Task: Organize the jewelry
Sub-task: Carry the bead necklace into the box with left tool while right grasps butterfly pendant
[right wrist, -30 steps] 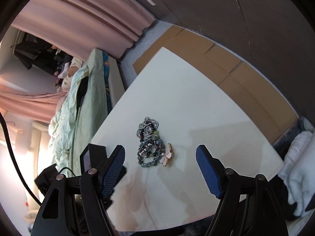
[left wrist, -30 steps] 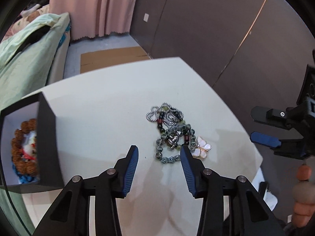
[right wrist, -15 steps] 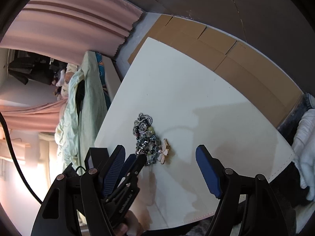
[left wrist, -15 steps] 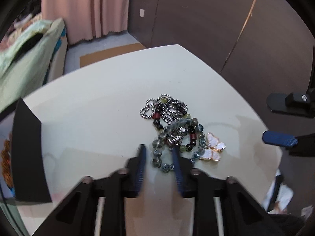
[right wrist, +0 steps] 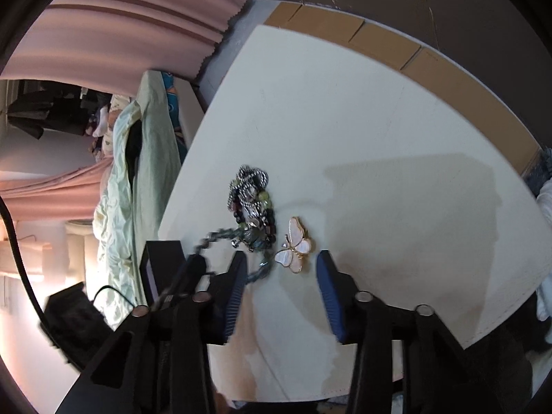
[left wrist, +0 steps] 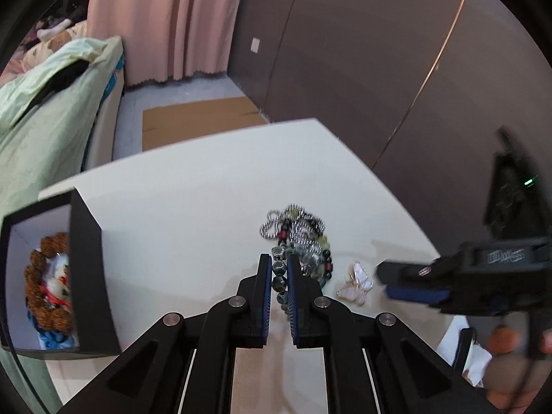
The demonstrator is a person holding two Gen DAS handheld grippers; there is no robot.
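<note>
A tangle of jewelry (left wrist: 300,238) lies on the white table: silver chain, dark and green beads, grey-green bead bracelet. My left gripper (left wrist: 278,276) is shut on the grey-green bead bracelet (left wrist: 278,269). A pink-white butterfly brooch (left wrist: 357,281) lies to the right of the pile. In the right wrist view my right gripper (right wrist: 281,269) is open, its fingers either side of the butterfly brooch (right wrist: 295,246), with the pile (right wrist: 252,207) just beyond. A black box (left wrist: 86,276) at left holds a brown bead bracelet (left wrist: 41,286).
The white table (left wrist: 179,207) ends close to the right of the brooch. A bed with green bedding (left wrist: 45,103) stands at left, cardboard (left wrist: 196,120) on the floor beyond, a dark wall (left wrist: 379,69) behind. The box also shows in the right wrist view (right wrist: 162,262).
My left gripper has moved forward and closed on the grey-green bead bracelet. My right gripper has come down toward the table, now straddling the butterfly brooch.
</note>
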